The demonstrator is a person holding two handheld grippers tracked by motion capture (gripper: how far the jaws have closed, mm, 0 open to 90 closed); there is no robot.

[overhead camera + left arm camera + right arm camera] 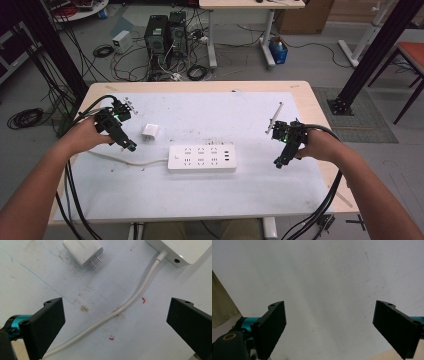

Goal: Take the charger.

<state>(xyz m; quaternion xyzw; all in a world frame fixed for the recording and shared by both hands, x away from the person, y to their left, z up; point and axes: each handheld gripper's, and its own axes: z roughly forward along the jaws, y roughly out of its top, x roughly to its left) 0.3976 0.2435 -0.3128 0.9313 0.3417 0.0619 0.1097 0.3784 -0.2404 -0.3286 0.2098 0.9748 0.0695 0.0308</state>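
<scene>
A white power strip [202, 158] lies in the middle of the white mat, its white cord [131, 161] running off to the left. A small white plug adapter [150, 132] lies just up and left of it, prongs showing [83, 252]. My left gripper [131, 147] hovers over the cord [120, 310] with its jaws wide open and nothing between them; a corner of the strip [182, 252] shows at the top right. My right gripper [278, 163] stands right of the strip, open over the bare mat [324, 285].
The white mat [200, 200] covers most of the wooden table [310, 100]. A thin white stick [274, 118] lies near the right gripper. Behind the table are computer towers [165, 35], cables on the floor and a black frame post [370, 55].
</scene>
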